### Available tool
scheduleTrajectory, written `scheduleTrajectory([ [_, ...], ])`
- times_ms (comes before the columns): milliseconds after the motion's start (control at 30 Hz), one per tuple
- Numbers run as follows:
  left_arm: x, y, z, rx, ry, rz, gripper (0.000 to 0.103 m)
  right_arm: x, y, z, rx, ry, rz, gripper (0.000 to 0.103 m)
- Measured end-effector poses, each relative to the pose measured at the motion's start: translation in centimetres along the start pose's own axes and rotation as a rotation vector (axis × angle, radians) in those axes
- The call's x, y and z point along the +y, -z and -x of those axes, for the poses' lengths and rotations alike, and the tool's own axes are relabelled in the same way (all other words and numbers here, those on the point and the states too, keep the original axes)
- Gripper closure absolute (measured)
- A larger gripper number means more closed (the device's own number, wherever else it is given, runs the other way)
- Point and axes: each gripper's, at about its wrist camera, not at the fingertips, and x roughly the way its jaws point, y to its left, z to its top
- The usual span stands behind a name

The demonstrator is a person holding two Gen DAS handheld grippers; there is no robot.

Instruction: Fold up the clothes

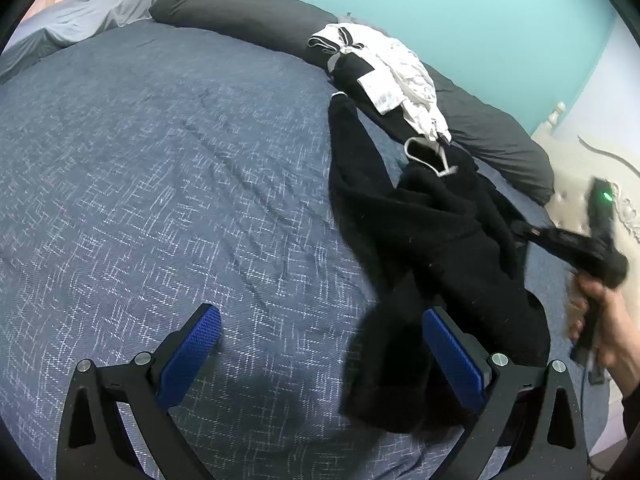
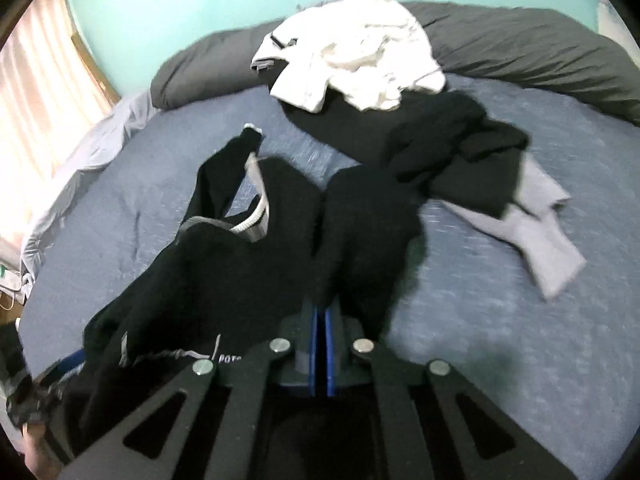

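Hoodie (image 2: pixel 224 264): black, crumpled, lower centre of the right wrist view, on the bed (image 2: pixel 500 340); one fold runs to the right gripper.
Right gripper (image 2: pixel 322 320): blue pads pressed together, seemingly nipping a thin edge of hoodie.
Left gripper (image 1: pixel 320 360): spread wide, empty, low over the bed; hoodie's hem lies against its right finger (image 1: pixel 452 352).
Slip risk: so small a bite could pull free once the cloth takes weight.
Tangle risk: hoodie reaches toward the pile (image 2: pixel 400 80) at upper centre; a drag might bring those clothes along.
Miss risk: blur hides the edge, so the grip may hold two layers.
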Motion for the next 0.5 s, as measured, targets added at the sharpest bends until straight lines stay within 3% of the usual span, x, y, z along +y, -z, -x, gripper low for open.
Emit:
scheduleTrajectory([
  [300, -0.3, 0.1, 0.5, -0.004, -0.005, -0.019, 0.0, -4.8, 9.3, 9.5, -0.04, 0.024, -0.13, 0.101],
  [500, -0.7, 0.1, 0.7, -0.008, -0.012, -0.037, 0.0, -6.8, 14.8, 8.0, 0.105, 0.071, -0.228, 0.1],
])
